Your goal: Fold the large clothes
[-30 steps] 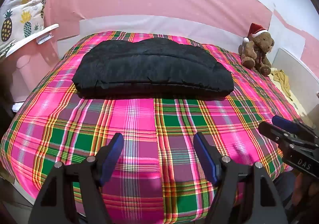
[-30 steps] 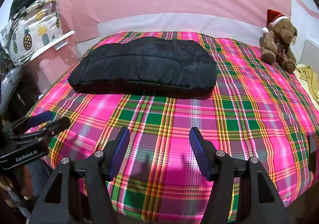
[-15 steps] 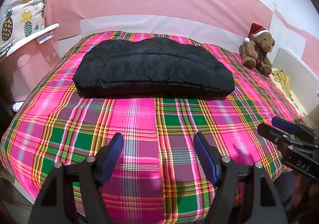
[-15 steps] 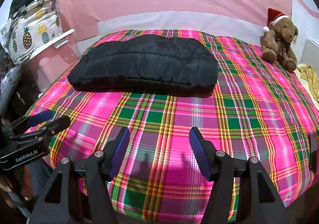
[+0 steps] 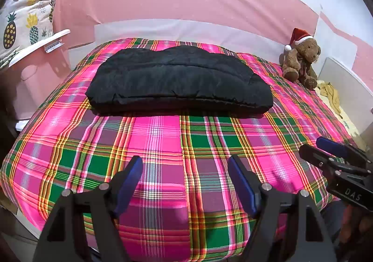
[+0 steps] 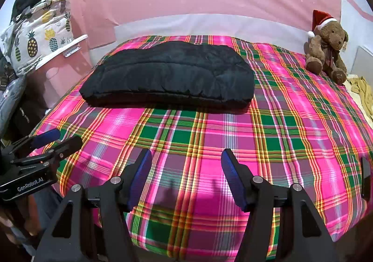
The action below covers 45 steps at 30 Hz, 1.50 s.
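A black padded coat (image 5: 179, 80) lies folded into a long, low bundle across the far half of the bed (image 5: 163, 145), on a pink and green plaid cover. Its long folded edge faces the near side.

The left tool (image 5: 185, 178) hangs above the near edge of the bed, angled down toward the cover, its blue pads wide apart with only plaid showing between them. Its jaws have just been opening a little further, and nothing lies between them. The coat is well ahead of it, apart from the pads by a broad stretch of bare cover; in this view the bundle sits straight ahead, about centred.

The right tool (image 6: 186, 175) is likewise released, pads spread, nothing between them, poised over the near edge of the bed. From it the coat (image 6: 167, 75) lies ahead and somewhat to the left, again well apart. Shadows of its fingers fall on the cover just ahead of the pads.

The two tools are side by side: the right one shows at the right edge of the left view (image 5: 326, 152), and the left one at the left edge of the right view (image 6: 53, 140). Neither touches the coat or the cover.

A teddy bear (image 5: 300, 61) in a red hat sits at the far right corner of the bed, well clear of the coat. A pineapple-print cloth (image 6: 39, 40) hangs at the far left, beside the bed.
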Each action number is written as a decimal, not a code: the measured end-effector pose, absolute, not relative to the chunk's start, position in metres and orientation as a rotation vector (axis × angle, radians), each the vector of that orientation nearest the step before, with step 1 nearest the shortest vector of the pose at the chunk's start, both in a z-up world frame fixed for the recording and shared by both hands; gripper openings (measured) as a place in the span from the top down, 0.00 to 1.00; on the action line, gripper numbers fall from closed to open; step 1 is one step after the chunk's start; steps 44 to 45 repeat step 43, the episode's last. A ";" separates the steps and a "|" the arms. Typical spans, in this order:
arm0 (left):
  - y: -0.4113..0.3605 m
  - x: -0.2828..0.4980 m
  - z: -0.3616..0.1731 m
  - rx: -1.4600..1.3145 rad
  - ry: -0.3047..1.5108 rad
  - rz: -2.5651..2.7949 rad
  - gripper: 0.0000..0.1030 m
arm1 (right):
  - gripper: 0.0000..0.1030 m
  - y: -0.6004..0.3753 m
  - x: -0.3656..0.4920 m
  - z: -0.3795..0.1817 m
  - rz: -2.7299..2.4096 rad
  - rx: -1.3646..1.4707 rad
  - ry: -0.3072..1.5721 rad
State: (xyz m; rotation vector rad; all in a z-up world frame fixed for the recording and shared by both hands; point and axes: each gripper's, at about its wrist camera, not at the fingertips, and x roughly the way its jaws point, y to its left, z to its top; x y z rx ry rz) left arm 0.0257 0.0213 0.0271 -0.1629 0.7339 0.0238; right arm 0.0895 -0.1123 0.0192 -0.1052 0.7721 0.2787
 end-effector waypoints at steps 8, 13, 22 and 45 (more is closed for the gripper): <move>0.018 0.026 0.026 -0.157 0.737 0.020 0.25 | 0.40 -0.111 0.087 0.019 0.274 -0.105 0.776; 0.019 0.025 0.026 -0.157 0.732 0.024 0.24 | 0.40 -0.112 0.087 0.018 0.272 -0.106 0.775; 0.014 0.024 0.027 -0.129 0.721 0.046 0.22 | 0.40 -0.112 0.087 0.017 0.272 -0.104 0.778; 0.014 0.027 0.024 -0.144 0.718 0.044 0.22 | 0.40 -0.112 0.088 0.014 0.266 -0.103 0.782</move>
